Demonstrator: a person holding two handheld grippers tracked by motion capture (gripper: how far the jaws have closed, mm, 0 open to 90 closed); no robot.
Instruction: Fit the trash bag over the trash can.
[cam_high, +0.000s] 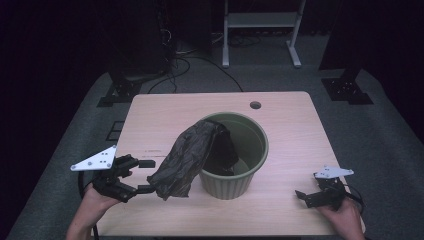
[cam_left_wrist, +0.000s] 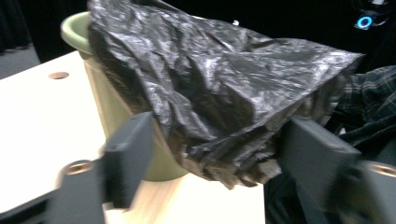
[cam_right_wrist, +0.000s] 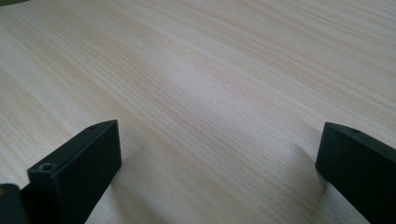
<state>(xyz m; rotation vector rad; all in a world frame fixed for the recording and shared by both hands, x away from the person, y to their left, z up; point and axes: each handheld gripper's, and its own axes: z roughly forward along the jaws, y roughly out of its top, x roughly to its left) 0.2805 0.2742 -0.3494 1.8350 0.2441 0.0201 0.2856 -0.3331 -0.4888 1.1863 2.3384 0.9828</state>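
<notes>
While the black bag (cam_high: 192, 157) hangs half over the rim of the green bin (cam_high: 252, 165) at the centre of the table (cam_high: 295, 125), the left hand-held gripper (cam_high: 145, 176) sits at lower left, jaws spread wide on either side of the bag's loose lower end. At lower right, the right hand-held gripper (cam_high: 302, 196) rests low over bare table, jaws apart and holding nothing.

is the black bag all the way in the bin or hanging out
Hanging out: part of the black bag sits inside the green bin, the rest drapes over its rim down the outside toward the open left gripper.
</notes>
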